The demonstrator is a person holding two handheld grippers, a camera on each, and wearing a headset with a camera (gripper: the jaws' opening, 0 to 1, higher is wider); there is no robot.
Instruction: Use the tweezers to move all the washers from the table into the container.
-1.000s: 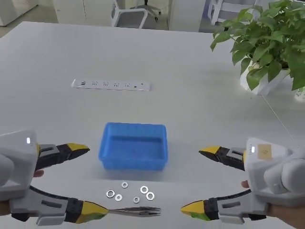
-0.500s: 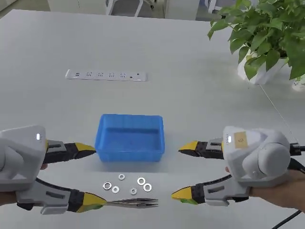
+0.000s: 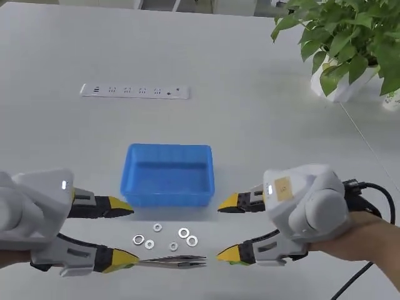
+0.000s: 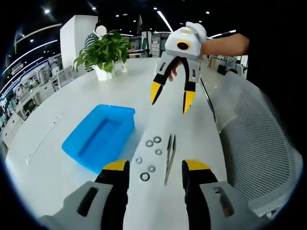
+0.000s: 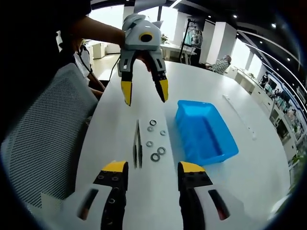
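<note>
Several small metal washers (image 3: pixel 184 233) lie loose on the white table just in front of a blue plastic container (image 3: pixel 167 174). Metal tweezers (image 3: pixel 172 262) lie flat in front of the washers, with nothing gripping them. My left gripper (image 3: pixel 125 232) stands open to the left of the washers, its lower tip next to the tweezers' end. My right gripper (image 3: pixel 222 230) stands open to their right. In the left gripper view the tweezers (image 4: pixel 169 152) and washers (image 4: pixel 149 143) lie ahead of my open left gripper (image 4: pixel 156 167). In the right gripper view they lie ahead of my right gripper (image 5: pixel 152 167).
A white power strip (image 3: pixel 134 91) lies beyond the container. A potted plant (image 3: pixel 350 44) stands at the table's far right. A black cable (image 3: pixel 369 187) trails from the right gripper. A mesh chair (image 4: pixel 259 143) stands at the table's near edge.
The right gripper has moved left, closer to the washers and tweezers; the left one has edged right. Both stay open. Washers, tweezers and container lie where they were.
</note>
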